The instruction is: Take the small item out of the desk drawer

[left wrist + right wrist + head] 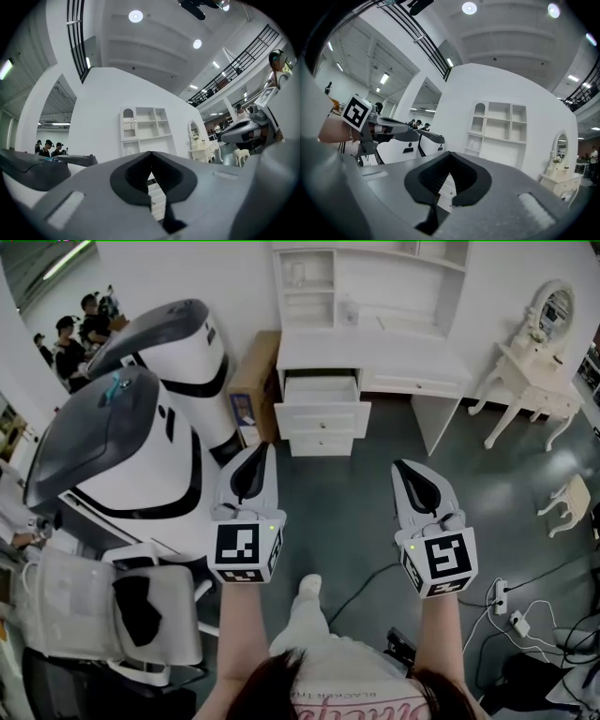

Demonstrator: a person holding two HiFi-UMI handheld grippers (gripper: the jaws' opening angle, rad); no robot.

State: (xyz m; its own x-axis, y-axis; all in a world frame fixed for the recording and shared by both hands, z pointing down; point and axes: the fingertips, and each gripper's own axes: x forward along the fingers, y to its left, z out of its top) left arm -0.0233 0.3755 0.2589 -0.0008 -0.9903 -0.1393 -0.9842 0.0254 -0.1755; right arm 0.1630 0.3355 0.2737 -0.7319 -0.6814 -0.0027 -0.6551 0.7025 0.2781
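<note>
A white desk [375, 357] with a shelf unit stands far ahead across the dark floor. Its stack of drawers [322, 418] is on the left side, and the top drawer [321, 388] is pulled out. I cannot see any small item inside it from here. My left gripper [254, 450] is held out in front of me, shut and empty, pointing toward the desk [145, 140]. My right gripper [404, 466] is level with it on the right, also shut with nothing in it. In both gripper views the tips meet, left gripper [151, 153], right gripper [450, 153].
Two large white and grey pod machines [122, 456] fill the left. A cardboard box [251, 381] stands beside the drawers. A white vanity table [530, 390] and stool [569, 502] are at the right. Cables and a power strip [502, 601] lie on the floor. People stand at the back left.
</note>
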